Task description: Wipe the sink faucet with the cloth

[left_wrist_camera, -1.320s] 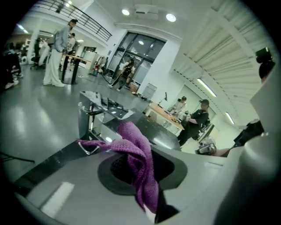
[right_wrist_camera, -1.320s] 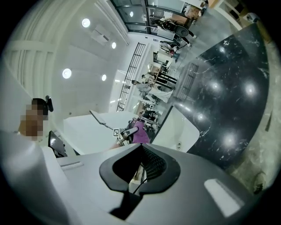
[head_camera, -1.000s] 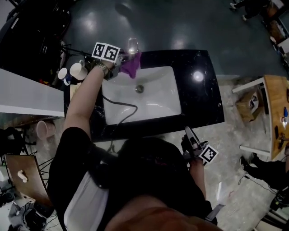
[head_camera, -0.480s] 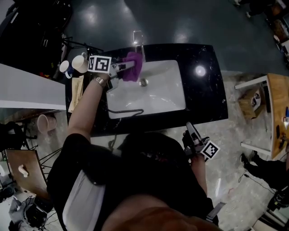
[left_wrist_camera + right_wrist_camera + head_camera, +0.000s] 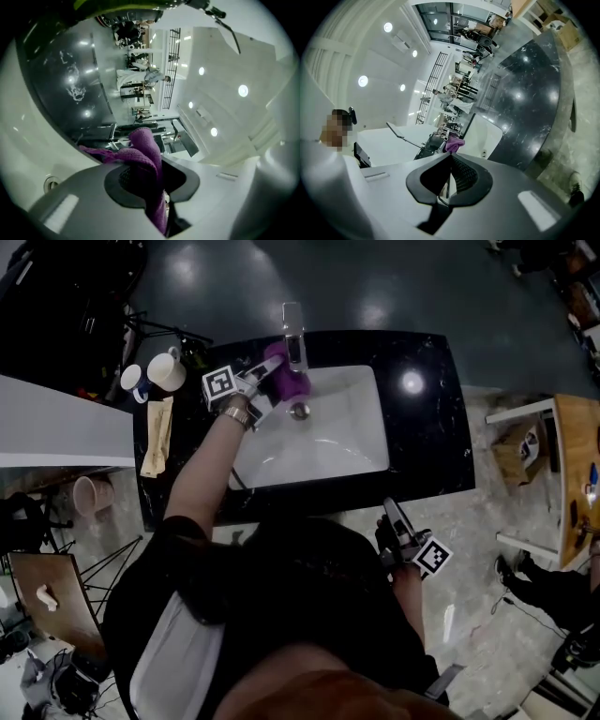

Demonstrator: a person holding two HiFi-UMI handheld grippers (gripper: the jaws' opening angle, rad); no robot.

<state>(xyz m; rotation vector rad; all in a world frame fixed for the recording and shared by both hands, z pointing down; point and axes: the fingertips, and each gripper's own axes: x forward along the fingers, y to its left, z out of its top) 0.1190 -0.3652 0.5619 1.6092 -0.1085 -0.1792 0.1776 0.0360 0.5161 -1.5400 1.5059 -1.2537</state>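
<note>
We have the sink [image 5: 347, 437] set in the counter [image 5: 427, 437], with the faucet [image 5: 294, 334] at its far edge and the drain [image 5: 299, 411] just before it. The cloth [image 5: 284, 381] is at the faucet's left side, between the left gripper's [image 5: 269, 373] jaws. Two mugs [image 5: 167, 371] stand on the counter's far-left corner. The right gripper [image 5: 390, 512] is before the counter's near edge, well apart from the sink.
</note>
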